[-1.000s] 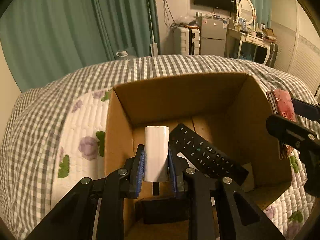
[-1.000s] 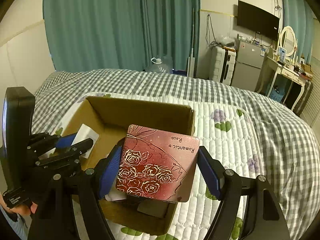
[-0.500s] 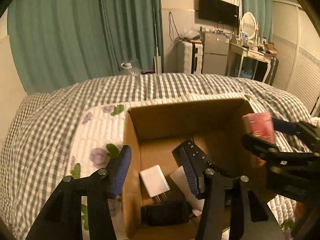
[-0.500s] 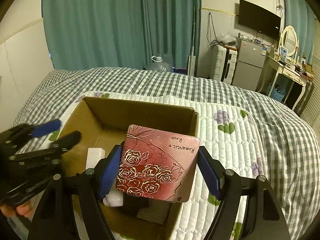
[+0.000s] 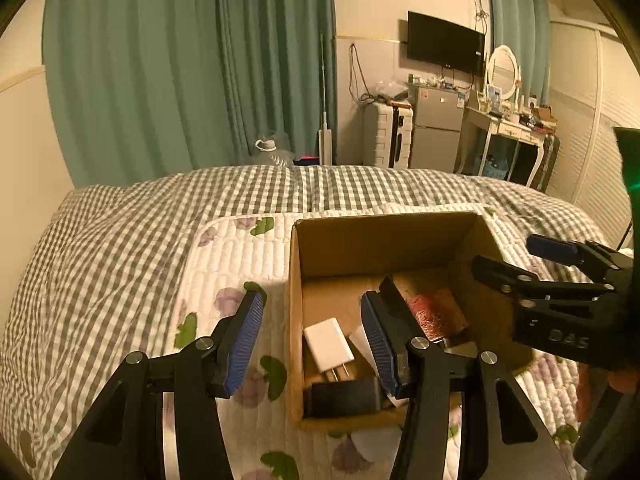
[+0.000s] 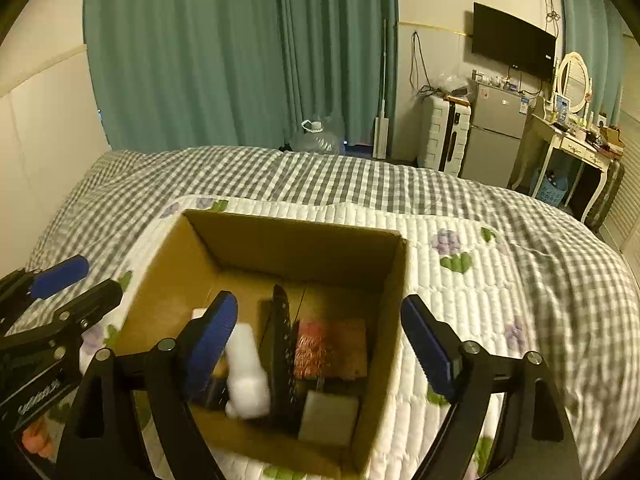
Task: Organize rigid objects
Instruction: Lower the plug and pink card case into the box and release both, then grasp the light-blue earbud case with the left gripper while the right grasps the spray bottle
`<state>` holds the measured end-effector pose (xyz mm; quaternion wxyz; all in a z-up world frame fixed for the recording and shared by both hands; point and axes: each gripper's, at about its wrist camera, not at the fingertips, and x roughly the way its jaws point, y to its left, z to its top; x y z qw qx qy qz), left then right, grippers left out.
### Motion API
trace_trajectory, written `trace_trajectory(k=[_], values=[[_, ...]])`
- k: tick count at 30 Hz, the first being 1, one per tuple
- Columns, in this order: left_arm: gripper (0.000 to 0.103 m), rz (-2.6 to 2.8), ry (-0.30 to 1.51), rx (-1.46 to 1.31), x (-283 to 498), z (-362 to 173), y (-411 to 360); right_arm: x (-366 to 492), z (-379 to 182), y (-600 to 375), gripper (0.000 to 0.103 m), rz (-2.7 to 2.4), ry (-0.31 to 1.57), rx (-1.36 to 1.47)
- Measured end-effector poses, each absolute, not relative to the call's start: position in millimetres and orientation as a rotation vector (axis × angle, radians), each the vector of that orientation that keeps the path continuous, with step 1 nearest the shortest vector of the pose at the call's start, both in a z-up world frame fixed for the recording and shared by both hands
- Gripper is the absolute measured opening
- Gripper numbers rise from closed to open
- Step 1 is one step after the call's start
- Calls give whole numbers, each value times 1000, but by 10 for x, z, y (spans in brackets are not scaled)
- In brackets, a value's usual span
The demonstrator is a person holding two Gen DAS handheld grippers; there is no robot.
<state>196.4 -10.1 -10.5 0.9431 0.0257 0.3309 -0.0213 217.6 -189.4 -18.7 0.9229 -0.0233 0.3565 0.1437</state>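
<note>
An open cardboard box stands on the bed. Inside lie a white plug adapter, a black remote, a red rose-patterned box, a dark block and a grey flat item. My left gripper is open and empty above the box's left wall. My right gripper is open and empty above the box; it also shows at the right of the left wrist view.
The box rests on a white floral quilt over a grey checked bedspread. Green curtains, a water jug, a suitcase, a small fridge and a dressing table stand beyond the bed.
My right gripper has opened and the red rose box now lies inside the cardboard box. My left gripper, which let go of the white adapter earlier, has drawn back and up.
</note>
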Motion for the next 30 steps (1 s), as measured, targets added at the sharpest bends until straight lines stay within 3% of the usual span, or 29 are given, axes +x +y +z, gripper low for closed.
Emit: trace_trajectory(k=[6,9,12,16,30], values=[[70,-42,659,20,1471,87,-44,1604,123,-2011,91,279,691,-59],[72,-29,655,10,1266,125,-12,1326,177,-2041,91,291,692,-62],[87,-12,657,-20,1097,73,55,1089,161,-2063,93,287,690,-59],[93,-13,692,-37,973,-135,119,938,-63,-2005,101,278,729,-72],[94,118,859,-38,1200,-1135,223,1360,-1339,-1677,102,210,939,-72]])
